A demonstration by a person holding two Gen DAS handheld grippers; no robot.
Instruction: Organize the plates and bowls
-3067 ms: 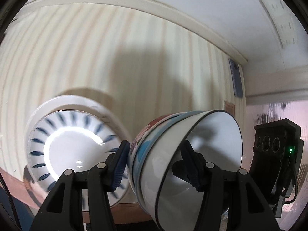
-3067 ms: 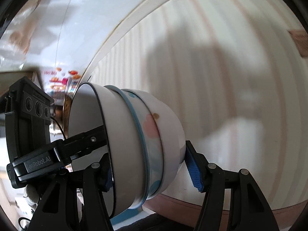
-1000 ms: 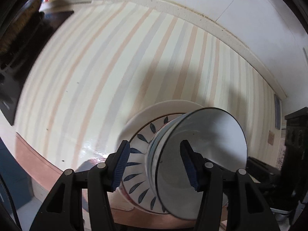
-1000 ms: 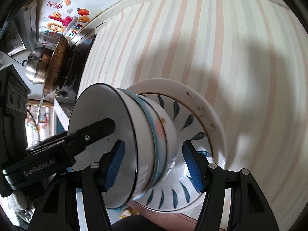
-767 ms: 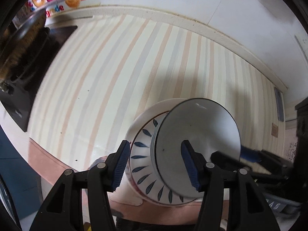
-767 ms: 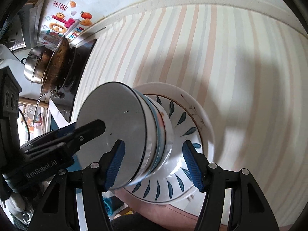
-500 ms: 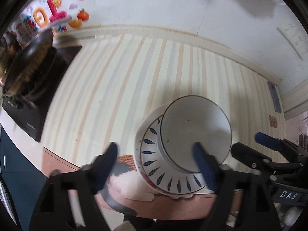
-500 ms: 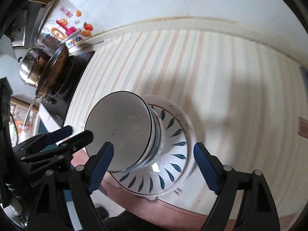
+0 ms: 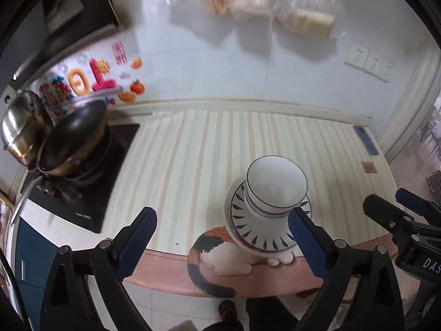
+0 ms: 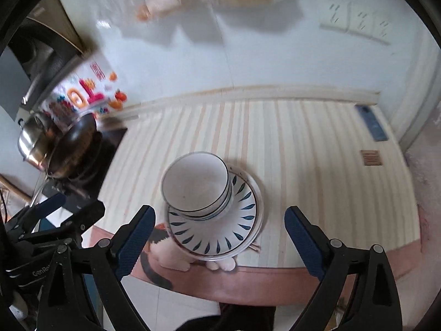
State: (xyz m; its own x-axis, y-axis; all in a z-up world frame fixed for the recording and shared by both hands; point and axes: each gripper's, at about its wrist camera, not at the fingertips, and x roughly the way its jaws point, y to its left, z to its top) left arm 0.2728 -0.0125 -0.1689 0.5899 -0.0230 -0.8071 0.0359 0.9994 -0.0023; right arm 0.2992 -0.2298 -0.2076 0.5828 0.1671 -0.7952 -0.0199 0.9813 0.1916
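**Kid:** Left wrist view first. What do you have there?

**Helper:** Your left gripper has its jaws spread wide and holds nothing. A stack of bowls sits in the middle of a plate with blue leaf marks. The plate rests near the front edge of the striped counter. It partly covers a cat picture on the counter edge.

**Kid:** Is your gripper touching the bowls?

**Helper:** No. It hangs above and in front of them, apart from the plate.

**Kid:** And your right gripper?

**Helper:** Its jaws are wide too, with nothing in them. From that side you see into the top bowl, and it looks white inside. The plate shows under it. Your left gripper pokes in at the left of this view, and your right gripper pokes in at the right of the other view.

**Kid:** What else is around?

**Helper:** A black stove is far left on the counter, with a dark pan and a shiny pot on it. Bright stickers are on the white wall behind.
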